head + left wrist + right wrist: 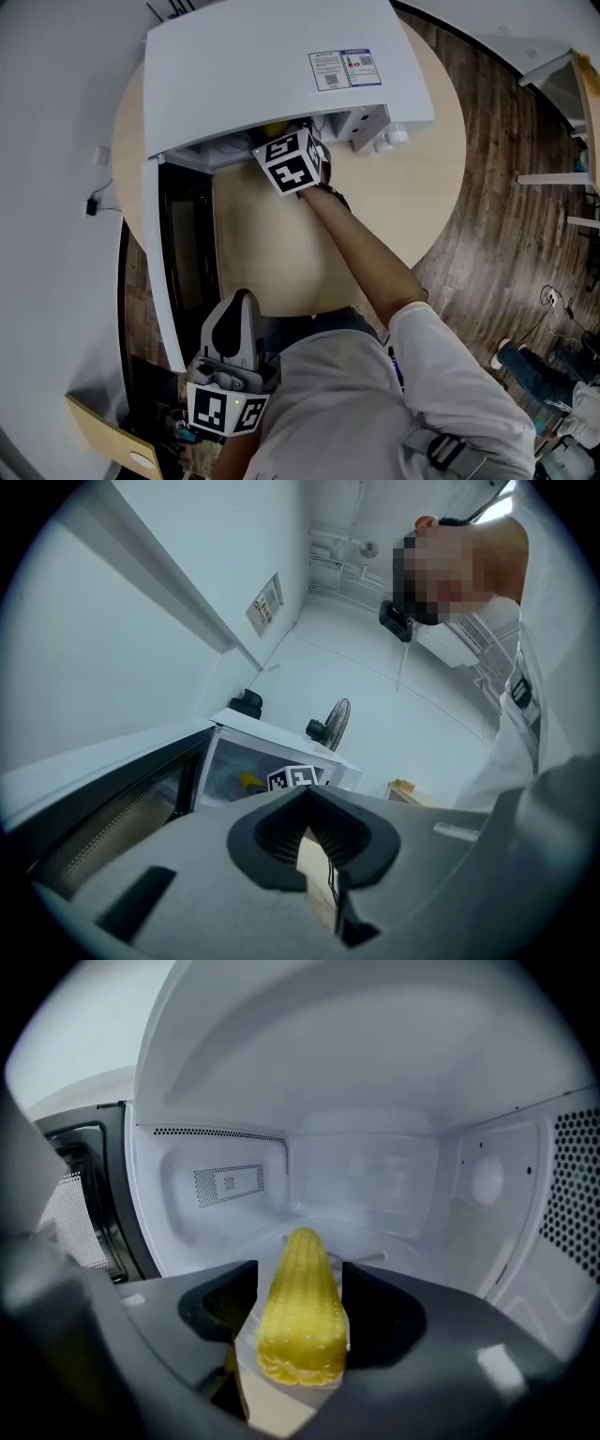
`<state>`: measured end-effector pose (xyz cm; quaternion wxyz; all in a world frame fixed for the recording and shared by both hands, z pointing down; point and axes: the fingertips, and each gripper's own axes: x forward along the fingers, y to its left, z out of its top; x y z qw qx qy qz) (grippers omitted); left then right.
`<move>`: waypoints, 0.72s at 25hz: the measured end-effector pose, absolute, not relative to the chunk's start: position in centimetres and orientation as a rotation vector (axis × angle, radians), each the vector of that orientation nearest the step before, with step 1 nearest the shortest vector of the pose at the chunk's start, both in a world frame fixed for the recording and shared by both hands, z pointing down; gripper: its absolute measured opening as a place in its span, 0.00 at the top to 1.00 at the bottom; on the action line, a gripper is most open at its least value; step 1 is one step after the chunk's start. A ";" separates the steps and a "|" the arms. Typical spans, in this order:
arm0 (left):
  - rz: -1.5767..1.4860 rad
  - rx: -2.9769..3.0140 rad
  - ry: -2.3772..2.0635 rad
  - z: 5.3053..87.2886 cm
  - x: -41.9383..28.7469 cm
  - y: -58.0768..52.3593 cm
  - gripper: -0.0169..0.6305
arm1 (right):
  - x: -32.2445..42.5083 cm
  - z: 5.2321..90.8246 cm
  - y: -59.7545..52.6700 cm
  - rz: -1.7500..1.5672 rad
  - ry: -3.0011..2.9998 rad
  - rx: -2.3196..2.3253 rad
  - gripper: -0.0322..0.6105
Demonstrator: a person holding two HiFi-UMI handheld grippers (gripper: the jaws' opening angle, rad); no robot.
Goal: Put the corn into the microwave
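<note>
One yellow corn [298,1307] cob lies inside the open microwave [375,1166].
Rows of pale-dotted kernels taper to a tip pointing deeper in, with the blunt end toward me. My right gripper [300,1271] stands wide around it without pinching, and my left gripper [307,803] is closed on nothing.

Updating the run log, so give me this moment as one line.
right gripper: open, inside microwave | corn: between its jaws | left gripper: shut, empty | microwave door: open
</note>
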<state>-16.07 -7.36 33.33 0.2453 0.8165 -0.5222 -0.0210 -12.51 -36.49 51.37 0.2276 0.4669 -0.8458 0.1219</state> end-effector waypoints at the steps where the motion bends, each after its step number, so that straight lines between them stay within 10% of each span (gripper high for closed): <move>1: -0.060 2.234 -1.424 33.2 -15.9 -7.4 0.98 | -12.4 51.2 -36.4 0.341 -2.333 1.294 0.49; 18: -0.026 2.284 -1.434 32.5 -14.4 -7.1 0.98 | -10.8 49.1 -33.7 0.371 -2.385 1.287 0.56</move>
